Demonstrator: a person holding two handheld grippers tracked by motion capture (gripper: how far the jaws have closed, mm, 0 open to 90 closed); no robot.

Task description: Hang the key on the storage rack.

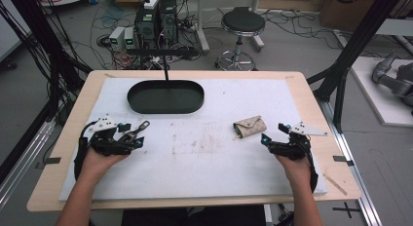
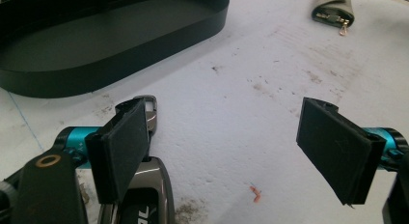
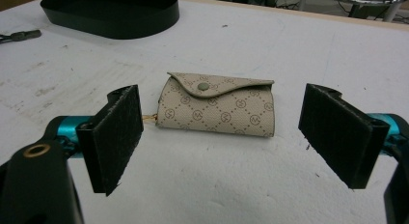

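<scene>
Left gripper (image 2: 231, 151) jaws spread, key fob (image 2: 144, 185) beside its left jaw | right gripper (image 3: 231, 137) jaws spread, pouch (image 3: 219, 108) just ahead between them | tray (image 1: 165, 97) far ahead of left gripper

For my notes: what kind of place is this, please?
Probably a robotics lab or workshop: computers and tangled cables on the floor, a stool, and a black frame around the table.

A grey floor (image 1: 302, 46) lies beyond the table, strewn with tangled cables (image 1: 104, 21). A black round stool (image 1: 242, 22) stands beside stacked computer towers (image 1: 157, 19); black frame posts (image 1: 358, 38) rise at right.
</scene>
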